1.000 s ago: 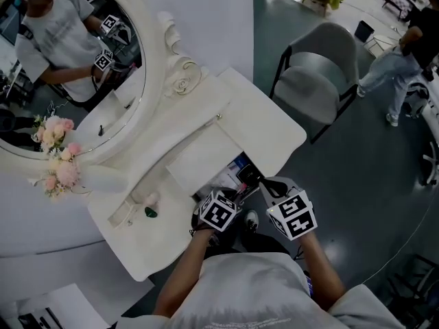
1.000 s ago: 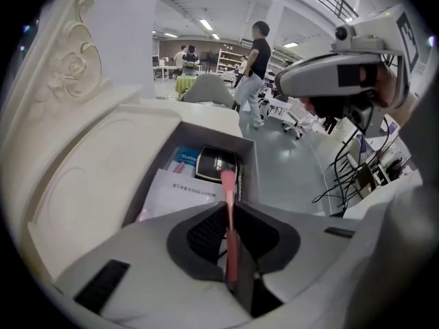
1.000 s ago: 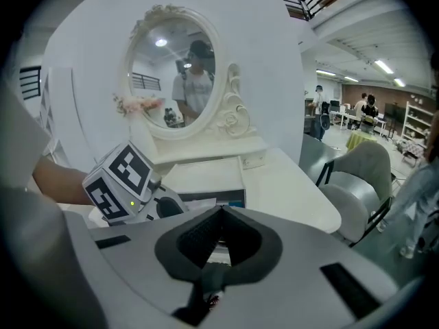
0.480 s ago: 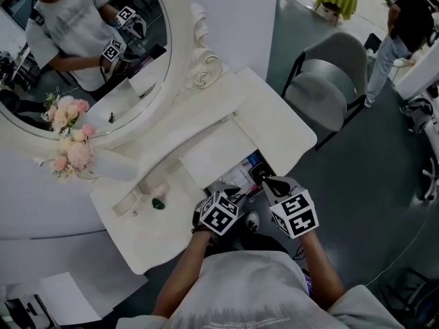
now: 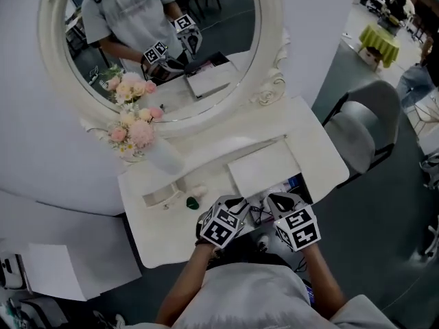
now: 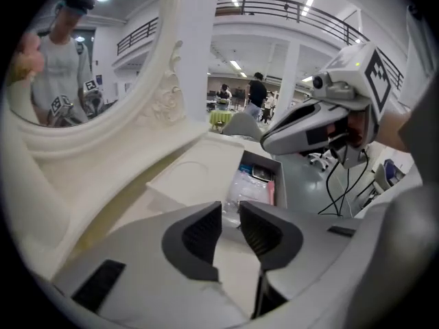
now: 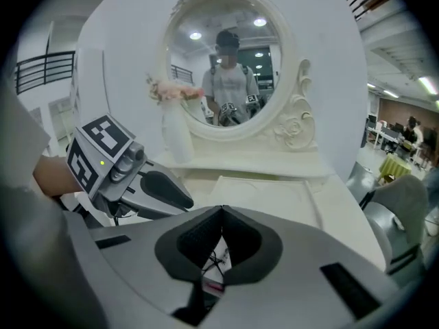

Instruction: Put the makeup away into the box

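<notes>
Makeup (image 6: 252, 184): sachets and small cases, lying in the open box (image 6: 282, 184) at counter (image 5: 164, 232) front edge; probably light, slick, crushable; best pinched across rigid edges; left hand-held gripper (image 6: 230, 214) jaws just been opening, apart, nothing between; right hand-held gripper (image 7: 221, 218) jaws together, empty.

The open box (image 6: 282, 184) at the near edge of the vanity top (image 5: 154, 235) lies uncovered, a flat white panel (image 5: 264, 173) just behind it. A flower vase (image 5: 163, 160), small tray (image 5: 161, 197) and green item (image 5: 193, 202) crowd the left; the mirror (image 5: 158, 40) walls the back.
</notes>
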